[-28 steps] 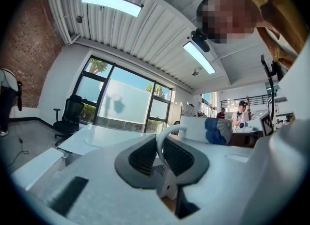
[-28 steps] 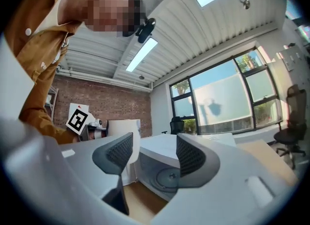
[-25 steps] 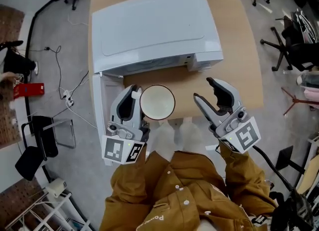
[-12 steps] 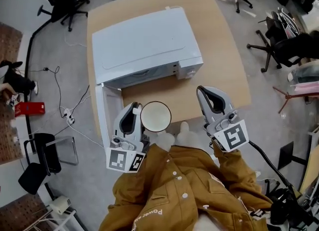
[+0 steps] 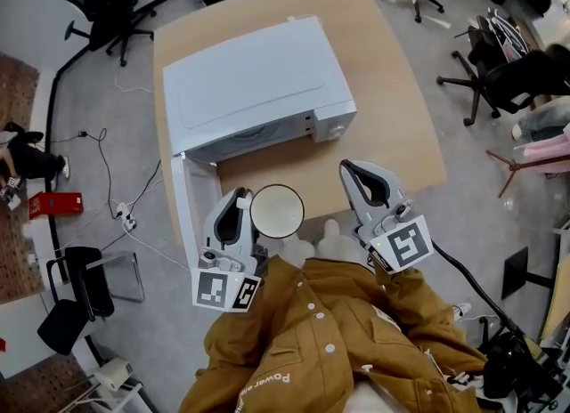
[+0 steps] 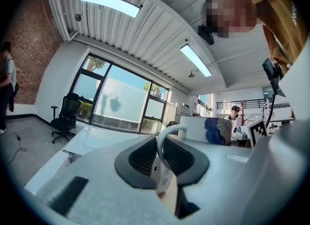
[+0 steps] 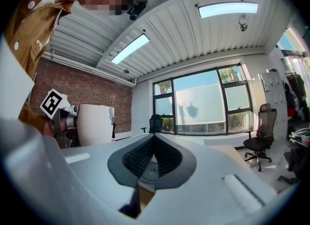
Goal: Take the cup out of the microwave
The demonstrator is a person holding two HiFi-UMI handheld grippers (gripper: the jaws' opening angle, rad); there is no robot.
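Observation:
A white cup (image 5: 277, 211) with a dark rim hangs upright in front of the white microwave (image 5: 254, 86), out past the table's front edge. My left gripper (image 5: 244, 212) is shut on the cup's handle (image 6: 166, 136), which stands between the dark pads in the left gripper view; the cup's body (image 6: 209, 129) lies beyond them. My right gripper (image 5: 354, 174) is shut with nothing in it, to the right of the cup and apart from it. From the right gripper view the cup (image 7: 94, 124) shows at the left, and that gripper's jaws (image 7: 154, 146) are pressed together.
The microwave's door (image 5: 191, 211) hangs open at the left of the cup, beside my left gripper. The wooden table (image 5: 392, 117) carries the microwave. Office chairs (image 5: 499, 73) stand on the floor at the right and the far side; cables (image 5: 125, 198) lie at the left.
My right gripper's jaws have gone from open to shut, empty. Both grippers and the cup have drawn back from the microwave toward the person's body.

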